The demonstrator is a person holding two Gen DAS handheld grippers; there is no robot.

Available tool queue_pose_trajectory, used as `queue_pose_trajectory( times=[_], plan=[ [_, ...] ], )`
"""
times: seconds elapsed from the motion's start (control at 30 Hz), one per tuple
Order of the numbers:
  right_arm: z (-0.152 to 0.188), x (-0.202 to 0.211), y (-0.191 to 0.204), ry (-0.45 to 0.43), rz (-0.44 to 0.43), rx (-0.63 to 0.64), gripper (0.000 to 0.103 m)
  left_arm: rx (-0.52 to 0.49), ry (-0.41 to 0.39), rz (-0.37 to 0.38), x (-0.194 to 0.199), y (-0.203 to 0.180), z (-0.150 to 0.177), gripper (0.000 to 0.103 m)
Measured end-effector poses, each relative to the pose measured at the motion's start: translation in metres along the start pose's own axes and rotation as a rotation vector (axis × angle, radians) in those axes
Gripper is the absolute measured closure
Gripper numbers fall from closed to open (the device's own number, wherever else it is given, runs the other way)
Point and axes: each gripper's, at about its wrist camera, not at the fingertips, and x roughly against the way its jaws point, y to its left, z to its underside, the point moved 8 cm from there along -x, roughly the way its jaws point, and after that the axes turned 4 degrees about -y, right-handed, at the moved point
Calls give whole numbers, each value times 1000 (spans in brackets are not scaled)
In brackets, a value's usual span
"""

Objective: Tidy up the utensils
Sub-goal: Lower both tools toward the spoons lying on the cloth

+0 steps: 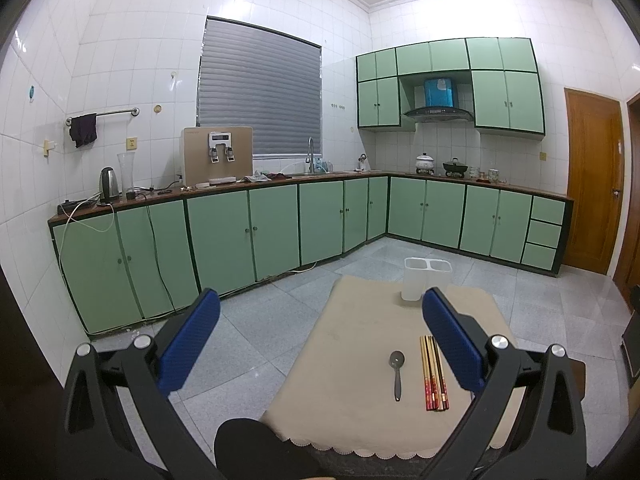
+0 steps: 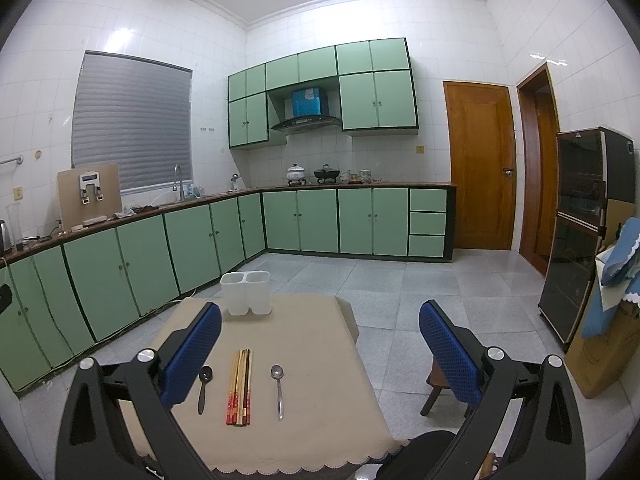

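Note:
A small table with a beige cloth (image 1: 360, 420) (image 2: 312, 432) carries the utensils. A bundle of several chopsticks (image 1: 434, 374) (image 2: 240, 388) lies in the middle, with a dark spoon (image 1: 397, 374) (image 2: 204, 388) to its left. A silver spoon (image 2: 278, 390) lies to its right, seen only in the right wrist view. A white two-compartment holder (image 1: 426, 278) (image 2: 245, 293) stands upright at the far edge. My left gripper (image 1: 320, 312) hangs open above the table's left side. My right gripper (image 2: 320, 326) is open above the table's right side. Both hold nothing.
Green cabinets (image 1: 224, 232) run along the walls under a counter with a kettle (image 1: 109, 186) and a water dispenser (image 1: 218, 156). A wooden stool (image 2: 440, 388) stands right of the table. A dark cabinet (image 2: 580, 232) and a cardboard box (image 2: 600, 352) are at the right.

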Motion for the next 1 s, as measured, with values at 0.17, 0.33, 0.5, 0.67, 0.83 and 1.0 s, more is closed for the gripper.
queue_pose_trajectory(
  times=[0.17,0.33,0.5,0.67,0.83,1.0],
  plan=[
    [1,-3,2,0,-31,3,6,-9,14,12,-4,0,4,5],
    [18,-20,14,48,-83,55,6,-32,89,80,-27,-14,28,5],
    [68,-68,25,215,-137,88,29,-21,241,174,-74,-29,81,5],
    [134,-125,37,408,-224,77,53,-14,383,255,-121,-43,138,6],
    [201,-182,49,564,-280,38,66,-34,462,326,-165,-75,189,28],
    [249,-214,60,640,-290,41,72,-34,547,357,-208,-92,237,35]
  ],
)
